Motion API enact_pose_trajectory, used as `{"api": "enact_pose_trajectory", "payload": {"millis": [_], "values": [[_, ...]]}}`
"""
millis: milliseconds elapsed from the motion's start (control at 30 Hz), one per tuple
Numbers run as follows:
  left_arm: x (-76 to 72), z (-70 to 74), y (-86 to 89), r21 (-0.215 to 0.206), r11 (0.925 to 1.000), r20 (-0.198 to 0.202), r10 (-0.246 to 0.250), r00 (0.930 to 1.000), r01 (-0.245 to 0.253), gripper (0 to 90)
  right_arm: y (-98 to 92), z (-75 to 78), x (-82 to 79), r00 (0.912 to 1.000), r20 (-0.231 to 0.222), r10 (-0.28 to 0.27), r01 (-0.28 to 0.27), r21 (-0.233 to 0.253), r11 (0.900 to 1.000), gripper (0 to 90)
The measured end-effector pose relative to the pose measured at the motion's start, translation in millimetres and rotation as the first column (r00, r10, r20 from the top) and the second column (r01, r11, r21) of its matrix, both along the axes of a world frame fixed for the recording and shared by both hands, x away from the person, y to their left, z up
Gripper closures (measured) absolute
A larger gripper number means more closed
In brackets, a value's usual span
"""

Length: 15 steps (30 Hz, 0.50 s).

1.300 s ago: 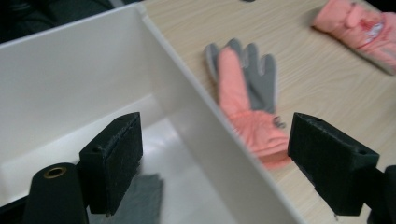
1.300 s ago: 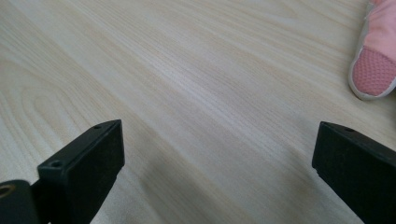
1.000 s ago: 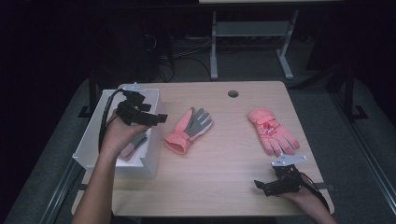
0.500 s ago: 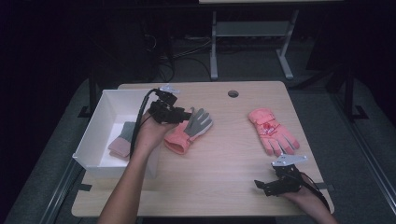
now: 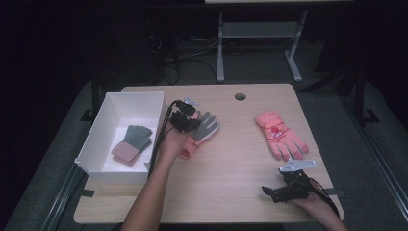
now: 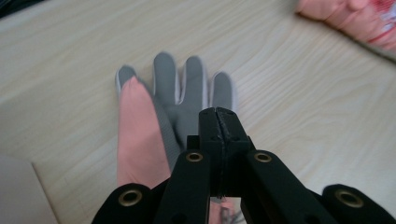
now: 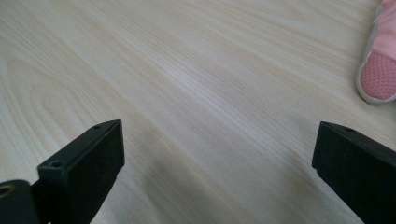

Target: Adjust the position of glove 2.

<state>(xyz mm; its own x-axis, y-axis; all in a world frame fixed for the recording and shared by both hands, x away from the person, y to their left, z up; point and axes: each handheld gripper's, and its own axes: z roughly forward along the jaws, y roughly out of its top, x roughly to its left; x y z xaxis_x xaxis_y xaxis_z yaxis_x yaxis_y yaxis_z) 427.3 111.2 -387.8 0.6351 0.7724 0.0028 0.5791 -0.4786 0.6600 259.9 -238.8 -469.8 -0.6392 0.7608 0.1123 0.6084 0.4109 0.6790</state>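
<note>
A glove with a grey palm and pink cuff (image 5: 206,128) lies flat on the wooden table, left of centre, fingers pointing away in the left gripper view (image 6: 182,93). My left gripper (image 5: 190,122) hovers just over its palm, jaws pressed together with nothing between them (image 6: 218,114). A second pink glove (image 5: 280,136) lies at the right; its edge shows in the left gripper view (image 6: 355,16) and in the right gripper view (image 7: 380,60). My right gripper (image 5: 269,193) rests near the front right edge, jaws wide apart over bare wood (image 7: 217,144).
A white box (image 5: 103,120) stands at the table's left edge with a grey and pink glove pair (image 5: 132,143) inside. A round cable hole (image 5: 240,96) sits near the far edge. Bare wood lies between the two gloves.
My left gripper has moved right, from over the white box to above the grey-palmed glove, leaving the folded gloves in the box. The right gripper has stayed put.
</note>
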Motion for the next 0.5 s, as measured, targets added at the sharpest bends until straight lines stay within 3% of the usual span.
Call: {"api": "enact_pose_trajectory", "payload": {"millis": [133,200,367,500], "values": [[4.5,-14.3,2.1,0.022,0.9993,-0.004,0.031,0.9995,-0.031,89.6,-0.5,-0.3,-0.4,1.0,0.002,0.003,-0.003,-0.004,1.0,2.0],[6.5,-19.9,3.7,0.012,0.999,-0.02,0.042,0.9989,-0.042,89.5,-0.4,-0.1,-0.5,1.0,0.0,0.0,0.0,0.002,1.0,2.0],[9.5,-34.7,5.3,0.023,0.9988,-0.06,0.045,0.9972,-0.044,89.5,0.0,-0.6,-0.2,1.0,0.005,0.007,-0.007,-0.004,1.0,2.0],[10.0,-41.3,6.9,0.003,0.9993,-0.087,0.038,0.9955,-0.038,89.6,-0.3,-0.3,-0.7,1.0,-0.001,0.0,0.0,0.0,1.0,2.0]]}}
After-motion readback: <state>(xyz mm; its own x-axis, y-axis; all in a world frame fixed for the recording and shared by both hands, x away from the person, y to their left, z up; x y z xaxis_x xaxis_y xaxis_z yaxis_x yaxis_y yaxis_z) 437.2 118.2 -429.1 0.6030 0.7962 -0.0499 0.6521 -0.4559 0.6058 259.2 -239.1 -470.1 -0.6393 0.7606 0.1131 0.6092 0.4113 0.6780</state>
